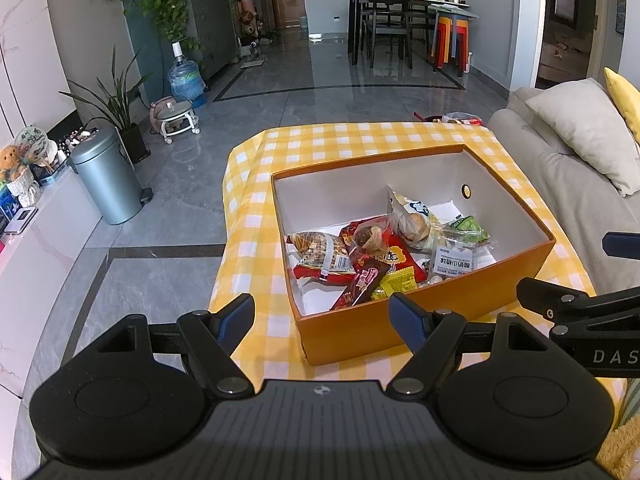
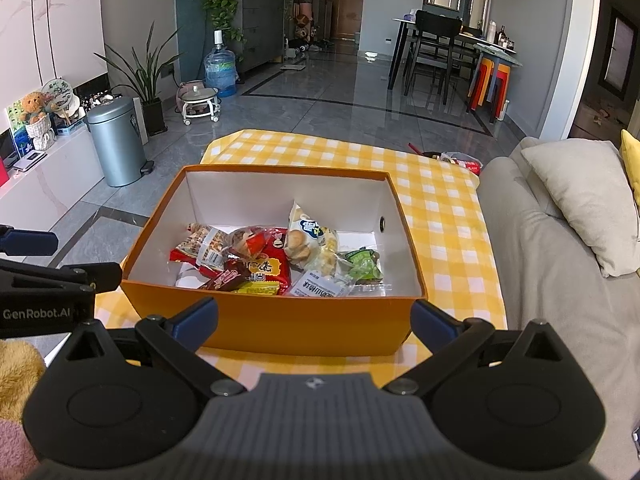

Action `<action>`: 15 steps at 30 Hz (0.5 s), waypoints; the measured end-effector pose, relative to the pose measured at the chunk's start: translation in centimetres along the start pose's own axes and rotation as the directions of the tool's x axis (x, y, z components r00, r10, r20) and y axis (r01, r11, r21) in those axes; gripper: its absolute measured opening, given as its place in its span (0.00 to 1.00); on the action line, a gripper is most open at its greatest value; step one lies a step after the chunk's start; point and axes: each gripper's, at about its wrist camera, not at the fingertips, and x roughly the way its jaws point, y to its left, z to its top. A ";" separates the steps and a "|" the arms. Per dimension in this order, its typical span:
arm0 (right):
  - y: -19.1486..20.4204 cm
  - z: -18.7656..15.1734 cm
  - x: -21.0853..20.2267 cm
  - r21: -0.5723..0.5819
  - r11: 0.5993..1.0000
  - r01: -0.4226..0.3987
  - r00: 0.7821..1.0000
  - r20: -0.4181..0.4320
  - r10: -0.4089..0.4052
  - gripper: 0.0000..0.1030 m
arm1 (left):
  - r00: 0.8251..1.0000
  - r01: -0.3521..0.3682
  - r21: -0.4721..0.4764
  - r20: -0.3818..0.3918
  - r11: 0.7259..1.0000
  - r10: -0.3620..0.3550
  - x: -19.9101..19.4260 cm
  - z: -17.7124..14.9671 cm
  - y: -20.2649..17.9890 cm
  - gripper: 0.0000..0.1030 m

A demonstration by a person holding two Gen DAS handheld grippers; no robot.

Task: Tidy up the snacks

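An orange box (image 1: 360, 332) with white inside stands on the yellow checked tablecloth (image 1: 256, 240); it also shows in the right wrist view (image 2: 280, 328). Several snack packets lie in it: a red packet (image 2: 266, 266), a pale bun packet (image 2: 306, 238), a green packet (image 2: 362, 264), a brown bar (image 1: 366, 280). My left gripper (image 1: 324, 316) is open and empty, just in front of the box's near left corner. My right gripper (image 2: 316, 320) is open and empty, in front of the box's near wall. Each gripper shows at the edge of the other's view.
A grey sofa (image 2: 560, 280) with a pillow (image 2: 588, 196) runs along the right of the table. A red-and-white packet and a dark bowl (image 2: 460, 160) sit at the table's far right edge. A metal bin (image 2: 118, 140) stands on the floor at left.
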 end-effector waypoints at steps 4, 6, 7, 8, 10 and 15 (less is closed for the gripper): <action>0.0 -0.1 0.1 0.001 1.000 0.001 1.000 -0.003 -0.001 0.96 | 1.000 -0.001 -0.001 -0.001 1.000 0.001 0.1 -0.1 0.0 0.87; 0.0 -0.2 0.1 0.002 1.000 0.001 1.000 -0.004 -0.001 0.96 | 1.000 -0.002 -0.002 -0.001 1.000 0.002 0.0 -0.1 0.0 0.87; -0.1 -0.2 0.2 0.002 1.000 0.002 1.000 -0.005 -0.002 0.96 | 1.000 -0.002 -0.001 -0.002 1.000 0.002 0.1 -0.1 0.0 0.87; -0.1 -0.2 0.2 0.002 1.000 0.002 1.000 -0.005 -0.002 0.96 | 1.000 -0.003 -0.001 -0.003 1.000 0.003 0.0 -0.1 0.0 0.87; -0.1 -0.2 0.2 0.002 1.000 0.002 1.000 -0.007 -0.002 0.96 | 1.000 -0.001 -0.002 -0.002 1.000 0.001 0.0 -0.1 0.0 0.87; -0.1 -0.4 0.4 0.003 1.000 0.000 1.000 -0.018 0.000 0.96 | 1.000 0.001 -0.001 -0.002 1.000 -0.001 0.1 -0.1 0.1 0.87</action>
